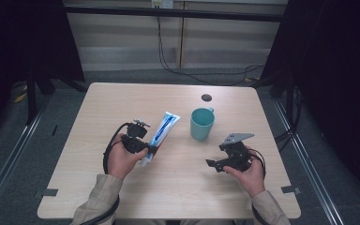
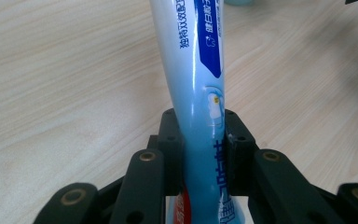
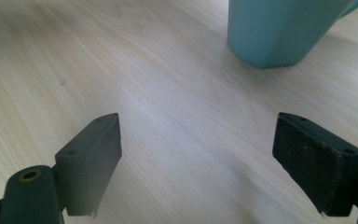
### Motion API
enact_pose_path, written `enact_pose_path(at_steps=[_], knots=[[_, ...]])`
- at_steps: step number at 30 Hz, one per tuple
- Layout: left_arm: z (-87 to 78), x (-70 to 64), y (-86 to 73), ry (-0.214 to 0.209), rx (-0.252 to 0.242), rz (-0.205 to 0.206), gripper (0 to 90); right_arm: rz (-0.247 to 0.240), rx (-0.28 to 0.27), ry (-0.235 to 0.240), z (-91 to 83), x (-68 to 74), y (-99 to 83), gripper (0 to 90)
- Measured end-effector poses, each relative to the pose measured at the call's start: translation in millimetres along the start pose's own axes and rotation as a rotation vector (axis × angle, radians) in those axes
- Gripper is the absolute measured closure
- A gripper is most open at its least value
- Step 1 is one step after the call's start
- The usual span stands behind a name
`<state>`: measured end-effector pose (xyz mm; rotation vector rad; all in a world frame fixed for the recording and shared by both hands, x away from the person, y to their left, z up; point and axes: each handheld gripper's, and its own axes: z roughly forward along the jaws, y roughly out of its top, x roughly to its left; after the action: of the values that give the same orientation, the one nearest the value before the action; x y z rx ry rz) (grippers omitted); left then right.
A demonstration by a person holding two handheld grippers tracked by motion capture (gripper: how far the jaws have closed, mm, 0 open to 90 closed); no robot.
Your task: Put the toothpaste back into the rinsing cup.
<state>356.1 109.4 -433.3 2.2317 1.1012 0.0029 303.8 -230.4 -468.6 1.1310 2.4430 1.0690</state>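
Here, left tool (image 2: 200,154) clamped on toothpaste tube (image 2: 198,70), right tool (image 3: 196,163) spread apart near mug (image 3: 279,28)

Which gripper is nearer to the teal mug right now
The right gripper, by a little: it sits open below and right of the teal mug. The left gripper, shut on the toothpaste tube, sits farther out, lower left.
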Motion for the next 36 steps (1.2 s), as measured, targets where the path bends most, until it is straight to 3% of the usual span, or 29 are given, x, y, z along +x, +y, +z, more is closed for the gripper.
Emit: enact_pose_path(at_steps=[14, 18, 28, 36], knots=[[-4.1, -17.2, 13.9, -0.034, -0.053, 0.044, 73.3, -0.028, -0.005, 0.002, -4.3, 3.8, 33.7, 15.9], [-4.7, -23.3, 16.7, -0.031, -0.057, 0.066, 73.2, -0.008, -0.019, 0.006, -6.7, 3.8, 44.8, 17.8], [-3.0, -34.2, 23.9, -0.035, -0.084, 0.072, 73.2, 0.044, -0.039, 0.055, -7.3, 6.1, 70.8, 18.0], [-1.2, -40.3, 27.5, -0.029, -0.1, 0.084, 73.2, 0.086, -0.062, 0.085, -8.0, 2.4, 81.3, 18.0]])
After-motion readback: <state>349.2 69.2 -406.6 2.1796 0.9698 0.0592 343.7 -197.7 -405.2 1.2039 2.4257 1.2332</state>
